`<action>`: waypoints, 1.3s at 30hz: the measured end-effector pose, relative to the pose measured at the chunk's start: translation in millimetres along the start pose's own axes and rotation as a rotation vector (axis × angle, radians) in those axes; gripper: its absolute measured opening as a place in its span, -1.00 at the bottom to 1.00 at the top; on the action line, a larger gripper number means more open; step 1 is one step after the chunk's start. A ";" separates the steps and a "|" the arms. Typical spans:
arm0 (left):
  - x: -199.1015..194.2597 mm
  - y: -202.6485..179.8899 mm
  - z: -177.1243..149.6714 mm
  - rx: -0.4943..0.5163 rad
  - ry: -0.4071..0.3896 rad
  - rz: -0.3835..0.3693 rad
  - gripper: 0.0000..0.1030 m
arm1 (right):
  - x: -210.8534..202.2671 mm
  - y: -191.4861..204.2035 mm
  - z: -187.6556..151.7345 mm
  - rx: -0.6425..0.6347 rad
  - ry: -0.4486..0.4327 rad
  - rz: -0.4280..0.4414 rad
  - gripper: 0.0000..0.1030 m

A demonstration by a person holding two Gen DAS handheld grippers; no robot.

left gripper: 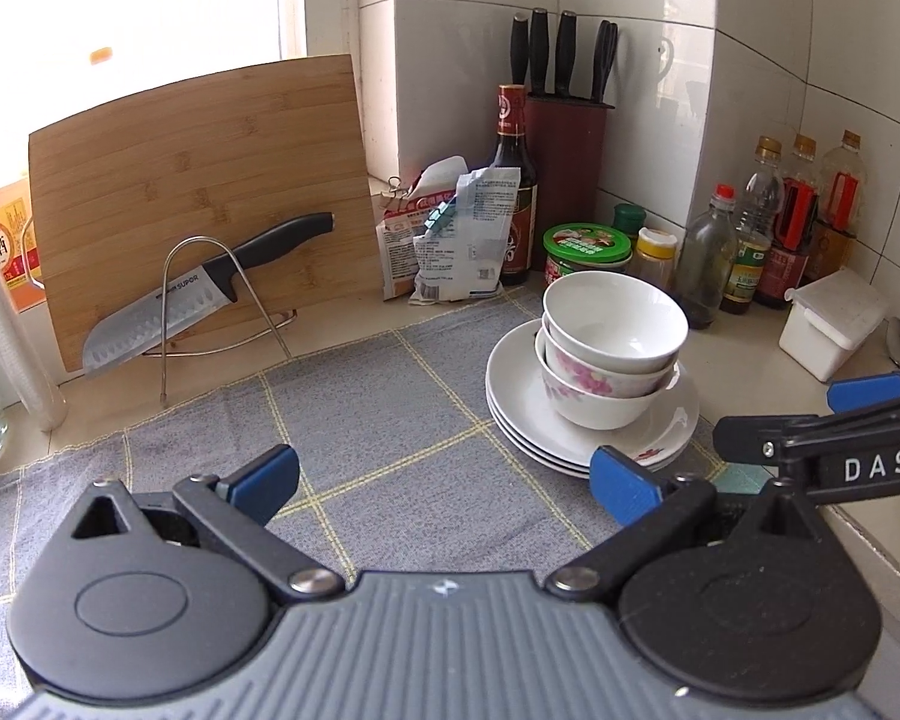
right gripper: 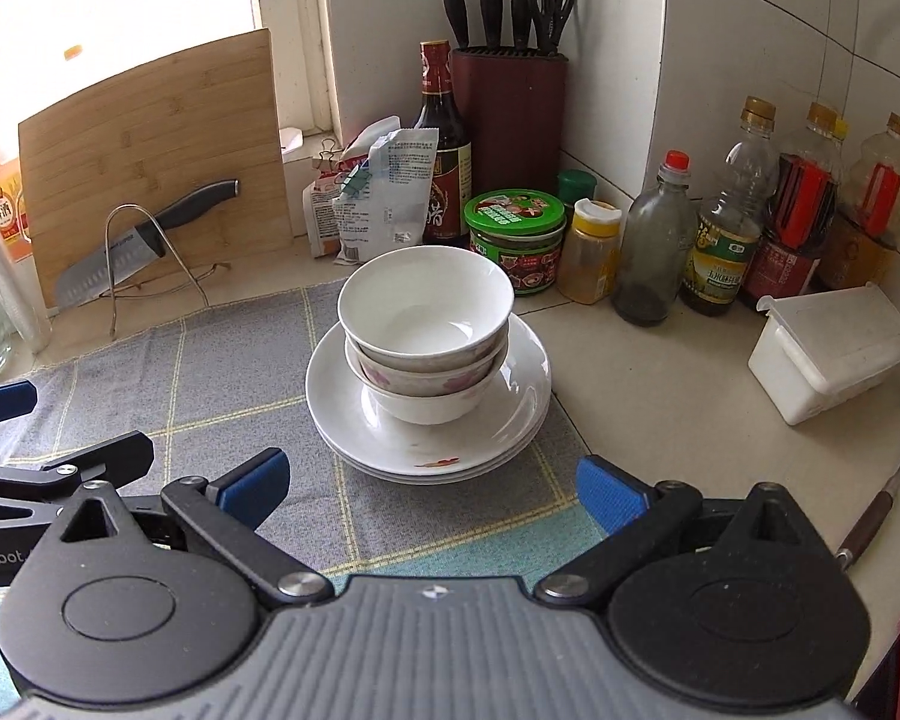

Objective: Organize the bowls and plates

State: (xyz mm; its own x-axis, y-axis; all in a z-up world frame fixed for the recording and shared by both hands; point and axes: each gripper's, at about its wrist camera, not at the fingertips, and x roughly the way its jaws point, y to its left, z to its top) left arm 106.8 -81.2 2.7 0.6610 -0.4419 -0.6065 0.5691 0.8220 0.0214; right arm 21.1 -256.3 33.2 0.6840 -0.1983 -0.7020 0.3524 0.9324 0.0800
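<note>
Both tongs gape wide and empty, left tongs (left gripper: 444, 483) and right tongs (right gripper: 432, 486) level over the grey checked cloth (left gripper: 360, 420), facing three nested bowls (right gripper: 426, 330) on stacked plates (right gripper: 510, 420); only the right view shows a wooden-handled utensil (right gripper: 870, 522) on the counter (right gripper: 660, 420).

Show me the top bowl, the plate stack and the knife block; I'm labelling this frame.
top bowl (right gripper: 426, 300): right wrist view, inside wall.
plate stack (right gripper: 510, 414): right wrist view, top plate's bare rim.
knife block (right gripper: 510, 114): right wrist view, front face.
</note>
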 end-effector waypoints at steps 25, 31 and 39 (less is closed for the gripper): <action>-7.1 -0.2 5.5 0.011 -0.016 -0.011 0.99 | -8.9 4.3 -0.5 -0.012 -0.031 -0.043 1.00; -6.6 0.0 6.1 0.010 -0.016 -0.013 0.99 | -8.7 4.6 -0.6 -0.012 -0.032 -0.045 1.00; -6.1 0.0 6.5 0.008 -0.015 -0.014 0.99 | -7.9 5.1 0.2 -0.012 -0.030 -0.047 1.00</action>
State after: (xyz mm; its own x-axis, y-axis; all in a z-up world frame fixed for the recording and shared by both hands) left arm 105.9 -80.9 11.6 0.6603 -0.4586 -0.5947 0.5820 0.8130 0.0193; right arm 17.6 -250.1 39.3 0.6858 -0.2503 -0.6834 0.3766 0.9255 0.0389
